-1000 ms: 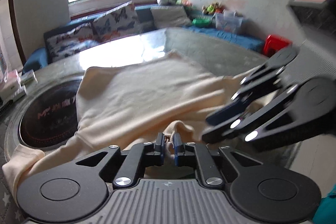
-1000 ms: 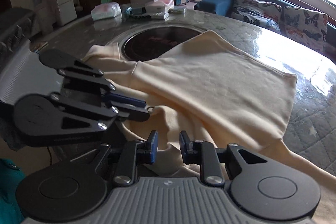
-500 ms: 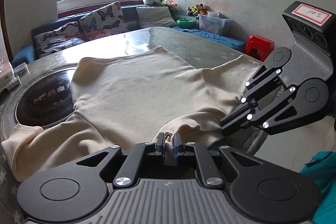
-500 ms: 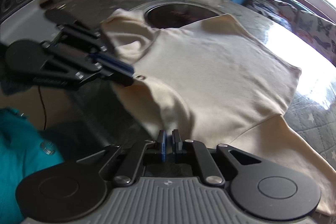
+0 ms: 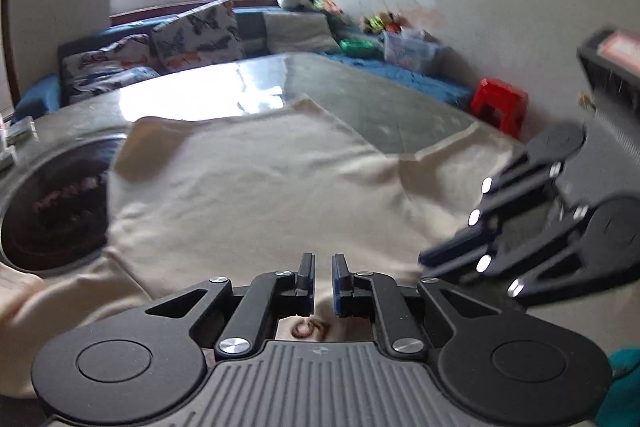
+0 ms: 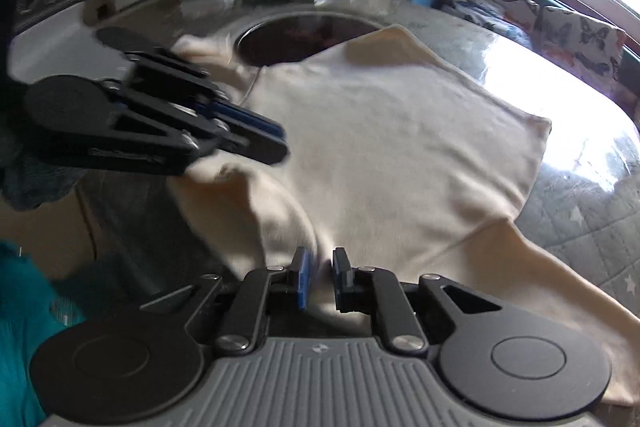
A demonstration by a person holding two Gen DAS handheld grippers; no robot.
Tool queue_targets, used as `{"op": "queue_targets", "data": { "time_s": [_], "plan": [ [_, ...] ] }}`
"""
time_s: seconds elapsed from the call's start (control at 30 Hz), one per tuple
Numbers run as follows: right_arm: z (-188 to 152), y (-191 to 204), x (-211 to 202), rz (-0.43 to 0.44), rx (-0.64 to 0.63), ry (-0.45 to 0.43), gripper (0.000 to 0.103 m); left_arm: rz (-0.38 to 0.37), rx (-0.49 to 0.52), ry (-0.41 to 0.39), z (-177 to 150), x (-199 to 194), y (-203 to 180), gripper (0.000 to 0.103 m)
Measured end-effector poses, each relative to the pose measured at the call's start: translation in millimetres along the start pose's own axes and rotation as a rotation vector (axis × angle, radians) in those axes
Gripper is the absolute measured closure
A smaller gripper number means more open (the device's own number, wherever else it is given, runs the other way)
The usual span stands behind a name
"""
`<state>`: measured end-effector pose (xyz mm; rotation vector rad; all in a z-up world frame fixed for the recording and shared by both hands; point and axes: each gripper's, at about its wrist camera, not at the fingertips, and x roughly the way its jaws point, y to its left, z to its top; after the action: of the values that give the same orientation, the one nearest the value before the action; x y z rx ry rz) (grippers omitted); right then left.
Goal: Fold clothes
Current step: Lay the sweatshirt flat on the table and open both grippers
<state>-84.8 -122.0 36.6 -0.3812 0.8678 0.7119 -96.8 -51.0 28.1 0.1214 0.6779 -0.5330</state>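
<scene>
While motion blur smeared the cream garment (image 5: 256, 187) spread on the worktop (image 5: 384, 107), both the left claw (image 5: 322, 275) and right claw (image 6: 320, 277) stood narrowly parted, seemingly gripping nothing, at its near edge.

We are holding our left gripper (image 5: 322, 277) low with its jaws a narrow gap apart. Our right gripper (image 6: 320, 277) is sitting just beside it, its jaws likewise slightly parted, both pointing forward.
</scene>
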Motion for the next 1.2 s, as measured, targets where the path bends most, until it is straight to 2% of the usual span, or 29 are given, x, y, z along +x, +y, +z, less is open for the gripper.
{"op": "queue_targets", "data": {
  "time_s": [0.07,0.13,0.23,0.33,0.5,0.53,0.67,0.73,0.8,0.83,0.87,0.93,1.03,1.2],
  "plan": [
    [-4.2,-3.1,-9.3,0.001,-0.003,0.002,0.092,0.002,0.050,0.026,-9.2,5.6,-6.9,0.092],
    [-7.2,-8.5,-19.5,0.000,0.014,0.003,0.092,0.010,0.084,0.017,-11.4,2.1,-10.8,0.092],
    [-10.6,-17.7,-31.2,-0.029,0.054,-0.013,0.092,-0.014,0.092,-0.009,-5.7,-6.6,-18.9,0.092],
    [-15.0,-30.9,-30.6,-0.064,0.127,-0.028,0.092,-0.069,0.102,-0.036,1.8,-8.4,-30.7,0.092],
    [-23.0,-36.7,-15.3,-0.099,0.139,0.000,0.092,-0.155,0.163,0.020,-1.8,9.4,-53.7,0.092],
    [-23.9,-38.0,-14.9,-0.114,0.139,0.002,0.091,-0.170,0.169,0.033,-3.8,11.0,-55.6,0.091],
    [-27.3,-44.3,-13.4,-0.141,0.159,0.006,0.091,-0.178,0.202,0.035,-5.6,7.1,-62.1,0.066],
    [-28.2,-46.3,-12.4,-0.139,0.167,0.004,0.091,-0.161,0.224,0.034,-5.8,8.3,-65.4,0.066],
    [-27.6,-45.1,-11.0,-0.142,0.161,0.002,0.091,-0.130,0.254,0.044,-6.9,13.0,-69.3,0.067],
    [-27.6,-45.0,-10.8,-0.142,0.160,0.002,0.091,-0.115,0.269,0.048,-7.3,15.2,-71.1,0.075],
    [-27.5,-44.8,-10.7,-0.143,0.157,0.002,0.091,-0.109,0.277,0.036,-7.6,13.1,-71.1,0.089],
    [-27.7,-45.3,-10.7,-0.146,0.158,0.006,0.090,-0.098,0.293,0.011,-8.2,9.0,-71.1,0.095],
    [-27.7,-48.8,-11.1,-0.161,0.171,0.013,0.089,-0.111,0.322,-0.033,-10.5,-2.1,-69.1,0.096],
    [-25.3,-52.7,-12.1,-0.150,0.183,0.013,0.088,-0.128,0.342,0.016,-20.1,9.5,-66.8,0.097]
  ]
}}
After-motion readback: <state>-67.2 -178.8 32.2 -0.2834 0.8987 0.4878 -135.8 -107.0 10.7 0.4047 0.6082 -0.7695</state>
